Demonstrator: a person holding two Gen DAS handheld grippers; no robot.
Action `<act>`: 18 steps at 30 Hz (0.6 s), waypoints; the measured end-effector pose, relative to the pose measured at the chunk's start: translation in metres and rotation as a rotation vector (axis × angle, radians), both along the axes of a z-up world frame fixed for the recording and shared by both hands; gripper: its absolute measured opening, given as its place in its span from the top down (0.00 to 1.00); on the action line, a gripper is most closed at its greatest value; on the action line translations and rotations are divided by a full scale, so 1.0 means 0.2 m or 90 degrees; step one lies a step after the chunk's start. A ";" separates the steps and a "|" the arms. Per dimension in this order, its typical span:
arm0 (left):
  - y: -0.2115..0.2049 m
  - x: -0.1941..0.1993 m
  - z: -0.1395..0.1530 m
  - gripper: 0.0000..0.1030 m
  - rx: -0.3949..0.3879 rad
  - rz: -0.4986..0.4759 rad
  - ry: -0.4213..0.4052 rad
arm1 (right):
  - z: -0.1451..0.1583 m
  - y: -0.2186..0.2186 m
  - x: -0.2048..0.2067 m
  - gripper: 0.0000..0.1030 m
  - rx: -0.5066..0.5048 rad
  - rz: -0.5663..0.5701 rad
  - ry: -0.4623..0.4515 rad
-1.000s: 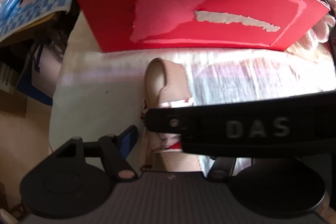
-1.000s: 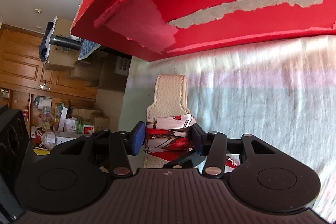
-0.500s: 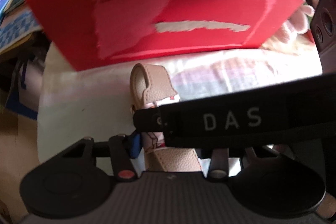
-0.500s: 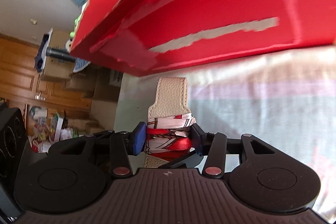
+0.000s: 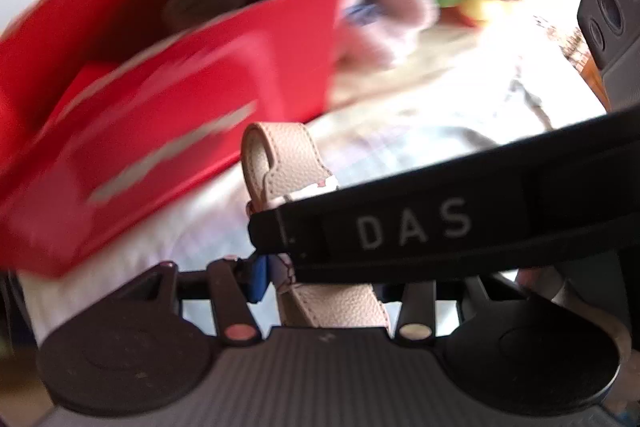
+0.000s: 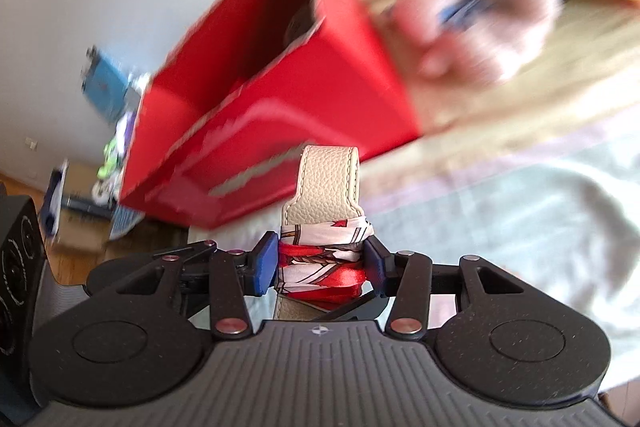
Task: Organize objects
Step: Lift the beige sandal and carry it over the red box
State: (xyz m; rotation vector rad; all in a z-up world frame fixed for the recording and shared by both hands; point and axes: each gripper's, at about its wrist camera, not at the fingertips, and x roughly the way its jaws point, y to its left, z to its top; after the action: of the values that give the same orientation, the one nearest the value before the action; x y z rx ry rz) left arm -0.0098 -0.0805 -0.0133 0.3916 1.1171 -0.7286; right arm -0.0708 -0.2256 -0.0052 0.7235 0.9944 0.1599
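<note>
Right wrist view: right hand-held gripper (image 6: 320,263) squeezed shut on scarf-wrapped strap (image 6: 326,187), mid-frame. Left hand-held gripper (image 5: 332,277) just closed onto same strap. Red box (image 6: 280,99) dropped from top to upper left, open top now showing. Strap likely goes in next.

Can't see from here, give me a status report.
Both grippers, left and right, shut on beige strap. Red box open ahead. Nothing between.

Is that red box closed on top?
No. In the right wrist view the red box stands open at the top, its dark inside showing.
</note>
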 end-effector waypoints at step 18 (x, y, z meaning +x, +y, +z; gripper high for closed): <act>-0.32 -0.02 0.45 0.58 -0.112 -0.110 -0.175 | 0.39 -0.16 0.00 0.52 -0.111 -0.070 -0.244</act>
State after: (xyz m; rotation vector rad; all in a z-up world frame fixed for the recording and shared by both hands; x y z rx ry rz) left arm -0.0144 -0.1451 0.0771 0.4275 0.7604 -0.8889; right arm -0.0703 -0.2571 0.0734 0.5588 0.5938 0.1089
